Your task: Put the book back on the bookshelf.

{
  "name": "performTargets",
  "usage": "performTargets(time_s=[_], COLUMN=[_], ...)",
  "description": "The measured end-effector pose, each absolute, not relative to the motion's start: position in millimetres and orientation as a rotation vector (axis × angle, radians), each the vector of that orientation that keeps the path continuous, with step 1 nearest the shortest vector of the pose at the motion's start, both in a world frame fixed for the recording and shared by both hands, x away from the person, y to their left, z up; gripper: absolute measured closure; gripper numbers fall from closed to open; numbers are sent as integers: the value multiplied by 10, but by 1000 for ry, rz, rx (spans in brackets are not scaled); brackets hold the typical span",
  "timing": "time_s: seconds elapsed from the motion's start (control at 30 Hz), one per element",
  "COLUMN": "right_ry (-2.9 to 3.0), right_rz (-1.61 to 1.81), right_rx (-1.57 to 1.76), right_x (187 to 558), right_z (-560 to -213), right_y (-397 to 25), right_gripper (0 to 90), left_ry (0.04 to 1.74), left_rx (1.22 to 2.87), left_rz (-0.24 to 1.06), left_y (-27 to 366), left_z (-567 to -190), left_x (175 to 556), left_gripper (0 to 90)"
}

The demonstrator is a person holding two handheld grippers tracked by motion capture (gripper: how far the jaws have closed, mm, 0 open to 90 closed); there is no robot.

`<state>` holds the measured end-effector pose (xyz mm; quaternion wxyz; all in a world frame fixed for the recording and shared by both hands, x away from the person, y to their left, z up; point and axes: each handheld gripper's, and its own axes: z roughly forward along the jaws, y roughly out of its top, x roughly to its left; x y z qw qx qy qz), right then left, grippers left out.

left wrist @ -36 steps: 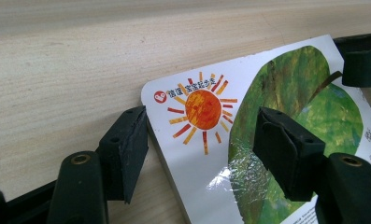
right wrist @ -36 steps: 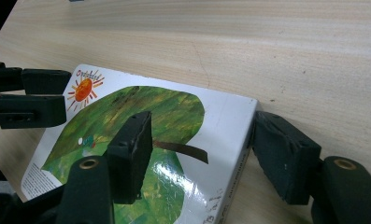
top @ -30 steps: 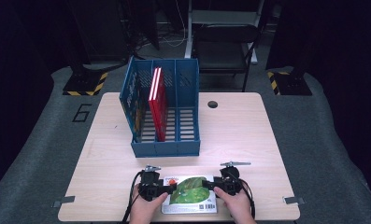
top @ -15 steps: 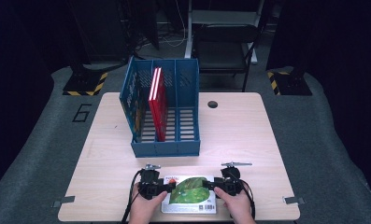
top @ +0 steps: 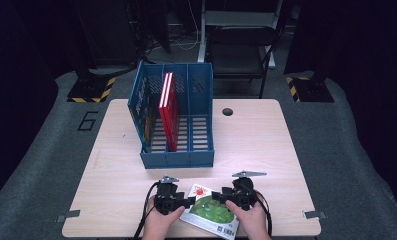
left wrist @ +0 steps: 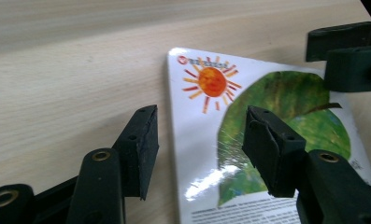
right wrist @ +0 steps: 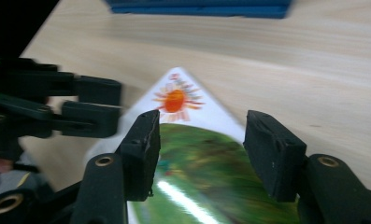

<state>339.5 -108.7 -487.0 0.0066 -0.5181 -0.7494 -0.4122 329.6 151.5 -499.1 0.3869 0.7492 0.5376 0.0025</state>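
Observation:
A glossy picture book (top: 209,211) with an orange sun and a green leaf on its white cover lies flat near the table's front edge. My left gripper (top: 187,202) stands open over the book's left edge (left wrist: 174,135), one jaw above the bare table, the other above the cover. My right gripper (top: 217,196) is open too, low over the green part of the cover (right wrist: 197,158). Nothing is held between either pair of jaws. The two grippers face each other across the book, close together.
A blue slotted file rack (top: 176,120) stands at the table's middle back with a red book (top: 168,107) upright in it. A small dark hole (top: 228,111) marks the tabletop at the back right. A chair (top: 238,45) stands beyond the table.

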Motion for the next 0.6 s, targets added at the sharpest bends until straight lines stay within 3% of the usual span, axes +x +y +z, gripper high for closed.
performTargets(time_s=[0.6], right_ry=[-2349], right_rz=[-1112], right_rx=[-1844], right_x=[3221], right_z=[-4984], right_y=[-1606], right_gripper=[359], left_ry=[1325], left_rx=[1967], left_rz=[-50], left_y=[1404], left_z=[-5097], left_x=[3454], left_gripper=[405])
